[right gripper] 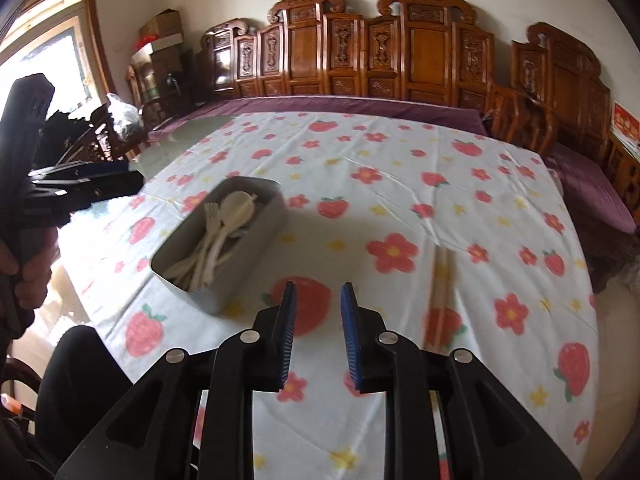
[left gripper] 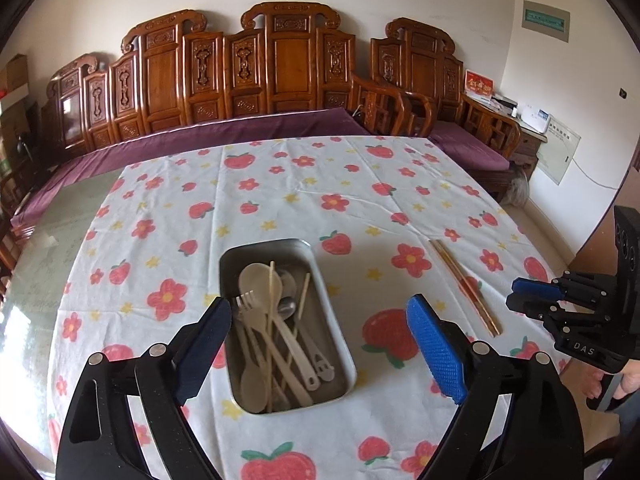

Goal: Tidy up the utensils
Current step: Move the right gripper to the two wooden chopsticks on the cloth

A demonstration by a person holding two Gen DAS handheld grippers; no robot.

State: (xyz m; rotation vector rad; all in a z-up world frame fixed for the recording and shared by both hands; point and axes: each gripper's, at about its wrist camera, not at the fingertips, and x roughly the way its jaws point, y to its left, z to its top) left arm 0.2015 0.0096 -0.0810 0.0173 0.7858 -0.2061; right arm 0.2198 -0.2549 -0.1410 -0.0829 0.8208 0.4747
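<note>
A metal tray [left gripper: 334,312] holds several cream plastic spoons, a fork [left gripper: 246,304], a metal spoon and thin sticks. My left gripper [left gripper: 320,316] is open and empty, its jaws wide apart above the tray's near half. A pair of chopsticks [left gripper: 464,286] lies on the tablecloth right of the tray. My right gripper [right gripper: 319,300] is open with a narrow gap and empty, above the cloth between the tray [right gripper: 256,240] and the chopsticks [right gripper: 440,280]. It also shows in the left wrist view [left gripper: 520,292].
The round table has a white cloth [left gripper: 280,184] printed with strawberries and flowers. A carved wooden bench with purple cushions [left gripper: 240,128] stands behind it. A wooden armchair [left gripper: 460,112] stands at the back right. Boxes [right gripper: 160,36] are stacked by the window at left.
</note>
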